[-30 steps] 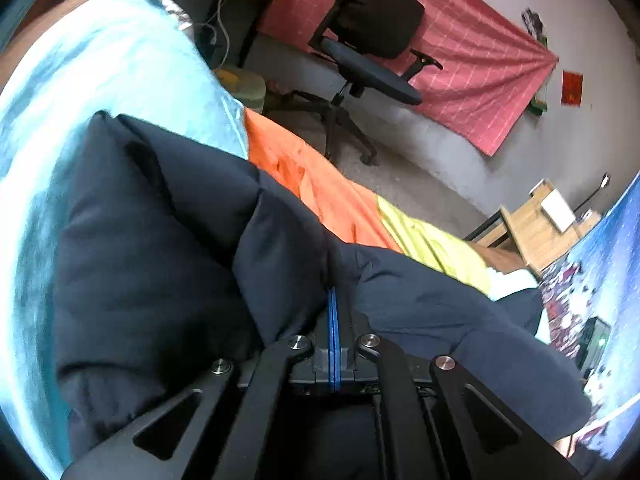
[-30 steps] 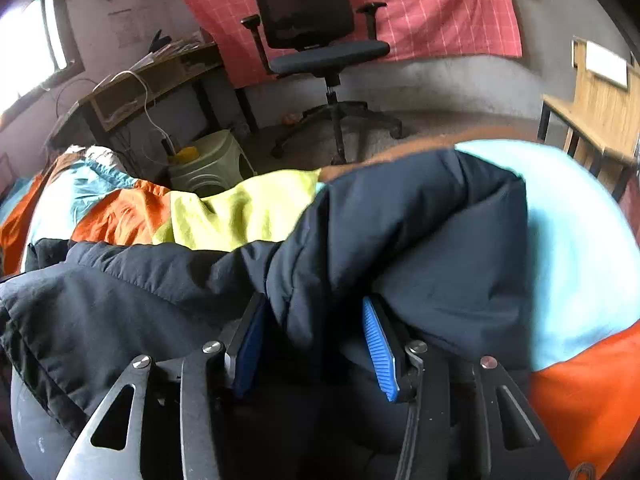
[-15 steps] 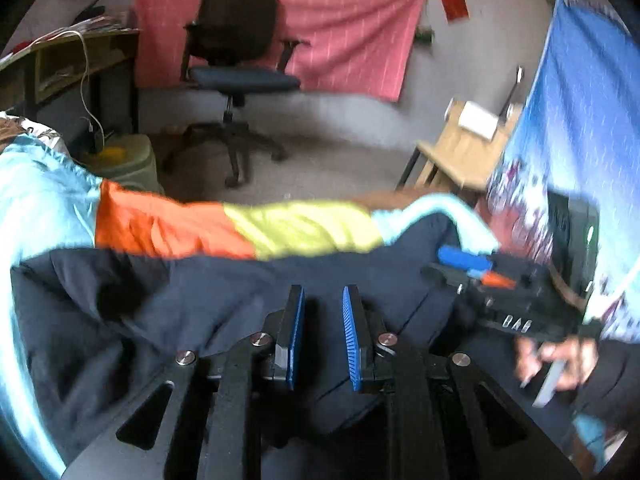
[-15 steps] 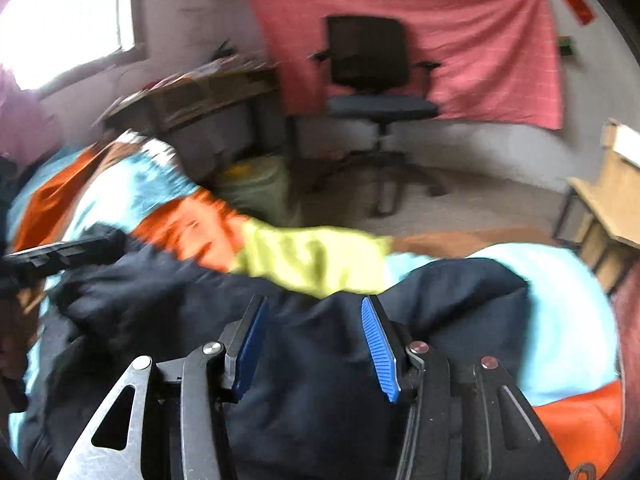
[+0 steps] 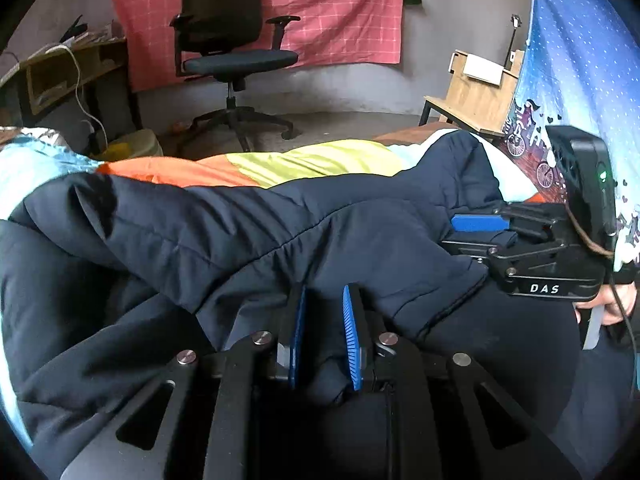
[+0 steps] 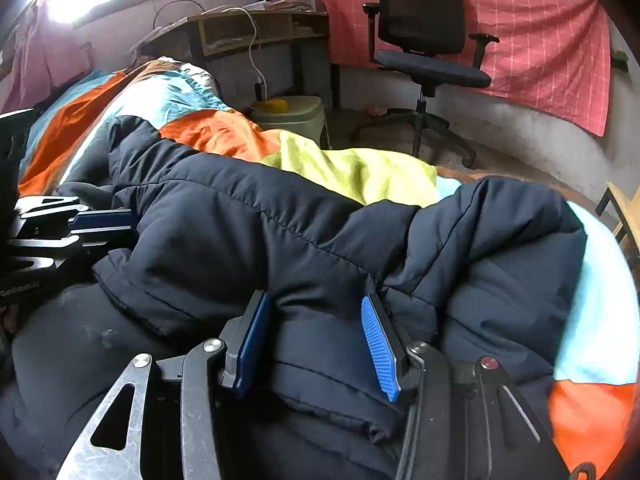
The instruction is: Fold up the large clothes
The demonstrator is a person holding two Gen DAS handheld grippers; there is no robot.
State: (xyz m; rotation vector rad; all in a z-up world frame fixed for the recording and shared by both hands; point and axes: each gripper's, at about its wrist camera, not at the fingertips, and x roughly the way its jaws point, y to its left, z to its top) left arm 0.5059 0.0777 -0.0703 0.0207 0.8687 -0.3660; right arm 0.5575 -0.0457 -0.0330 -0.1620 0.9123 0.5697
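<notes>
Bulging quilted navy jacket point(image 6: 248, 240); puffy folds

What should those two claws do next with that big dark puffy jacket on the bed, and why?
Probably the left claw should close again on the fold of the dark jacket between its pads. They stand slightly apart, not gripping, while the right claw has a thick roll of the jacket between its wider pads. The jacket lies bunched on the colourful bedsheet, so folding it likely needs both sides held.
</notes>
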